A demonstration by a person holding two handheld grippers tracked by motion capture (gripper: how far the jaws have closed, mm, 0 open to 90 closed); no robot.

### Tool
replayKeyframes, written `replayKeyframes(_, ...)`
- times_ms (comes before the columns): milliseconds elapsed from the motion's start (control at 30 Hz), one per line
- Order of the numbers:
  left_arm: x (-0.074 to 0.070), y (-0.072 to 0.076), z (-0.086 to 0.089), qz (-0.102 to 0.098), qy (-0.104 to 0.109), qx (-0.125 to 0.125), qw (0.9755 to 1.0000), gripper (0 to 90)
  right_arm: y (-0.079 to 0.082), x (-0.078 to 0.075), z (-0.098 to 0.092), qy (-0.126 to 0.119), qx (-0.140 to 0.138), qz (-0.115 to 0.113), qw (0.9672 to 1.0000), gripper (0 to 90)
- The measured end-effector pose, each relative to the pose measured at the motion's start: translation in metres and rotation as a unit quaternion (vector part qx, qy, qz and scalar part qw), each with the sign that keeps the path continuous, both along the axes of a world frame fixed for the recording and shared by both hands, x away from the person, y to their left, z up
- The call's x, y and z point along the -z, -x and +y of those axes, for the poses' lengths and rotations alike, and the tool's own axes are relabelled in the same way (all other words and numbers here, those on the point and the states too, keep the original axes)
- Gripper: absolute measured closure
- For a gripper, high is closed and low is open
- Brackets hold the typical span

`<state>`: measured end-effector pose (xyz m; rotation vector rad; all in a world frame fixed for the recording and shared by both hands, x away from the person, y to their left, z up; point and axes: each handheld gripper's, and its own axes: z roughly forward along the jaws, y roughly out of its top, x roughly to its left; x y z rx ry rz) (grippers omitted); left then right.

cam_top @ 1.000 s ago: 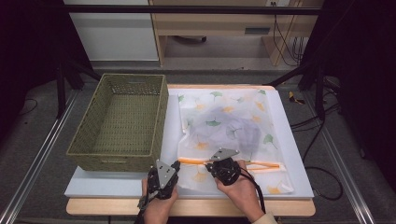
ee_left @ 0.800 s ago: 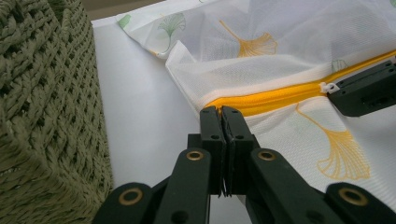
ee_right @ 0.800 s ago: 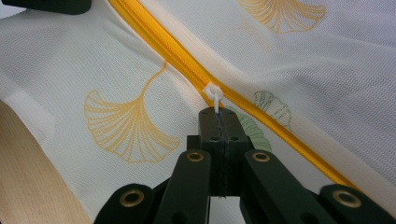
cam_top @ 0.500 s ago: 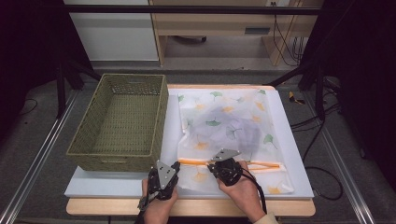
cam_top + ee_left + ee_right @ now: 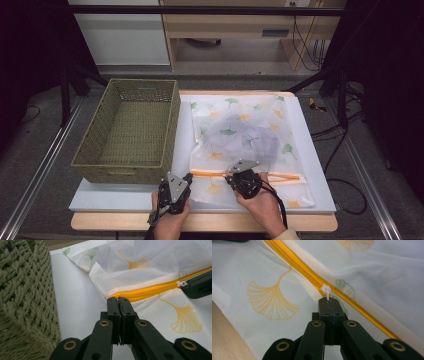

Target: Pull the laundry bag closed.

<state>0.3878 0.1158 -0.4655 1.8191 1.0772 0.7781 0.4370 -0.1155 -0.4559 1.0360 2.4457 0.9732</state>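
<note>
My left gripper (image 5: 186, 181) sits at 6 o'clock on the desk (image 5: 100, 197), jaws pressed together on the bag's (image 5: 240, 132) near left corner, at the end of the zipper (image 5: 150, 290). My right gripper (image 5: 239, 176) sits just to the 3 o'clock side of it, jaws clamped on the pull (image 5: 326, 291), which stands partway along the orange zipper. The bag, white mesh printed with ginkgo leaves, lies flat at the desk's centre and 3 o'clock side, with something grey showing through it. The basket (image 5: 131, 131) stands at 9 o'clock, just beside the bag.
</note>
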Motion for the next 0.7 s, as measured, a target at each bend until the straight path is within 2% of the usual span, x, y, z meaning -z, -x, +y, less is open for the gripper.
replayKeyframes(700,-0.0021,0.0002,0.0005,-0.001,0.005,0.002,1.0000,87.9,-0.0015,0.0014,-0.0095,0.004,0.012,0.006,0.9999,90.0)
